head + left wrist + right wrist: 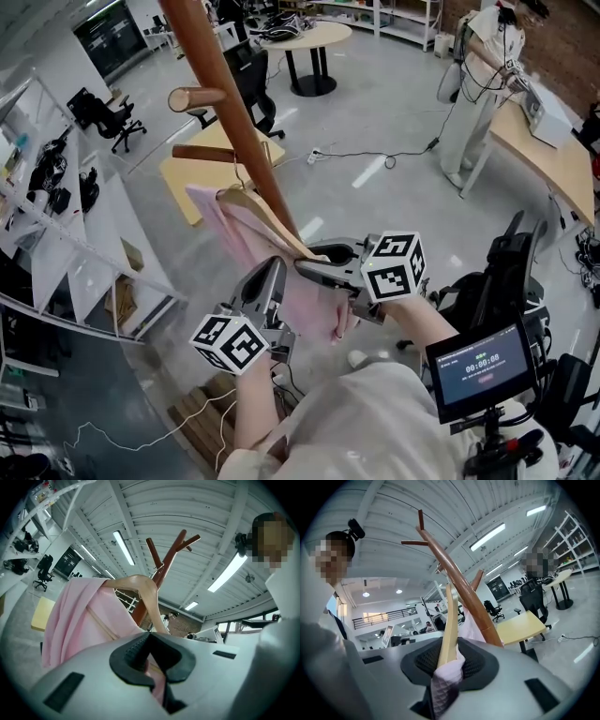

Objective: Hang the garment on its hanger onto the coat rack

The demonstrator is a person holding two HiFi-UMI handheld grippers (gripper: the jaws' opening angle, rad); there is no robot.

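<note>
Pink garment (pixel 246 236) draping over wooden hanger (pixel 267 214), just beside rack (pixel 239 122) pole. Right gripper (pixel 314 265) clamping hanger end plus fabric; left gripper (pixel 265 286) pinching garment fabric.

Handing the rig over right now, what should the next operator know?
Left tongs: shut on the pink fabric garment at one end of the light wooden hanger.
Right tongs: shut on the hanger's other end, fabric included.
Both hold it raised beside the brown wooden coat rack, hook near the pole.
Done: lifted to the rack. To do: seat the hook on a peg, then release.
</note>
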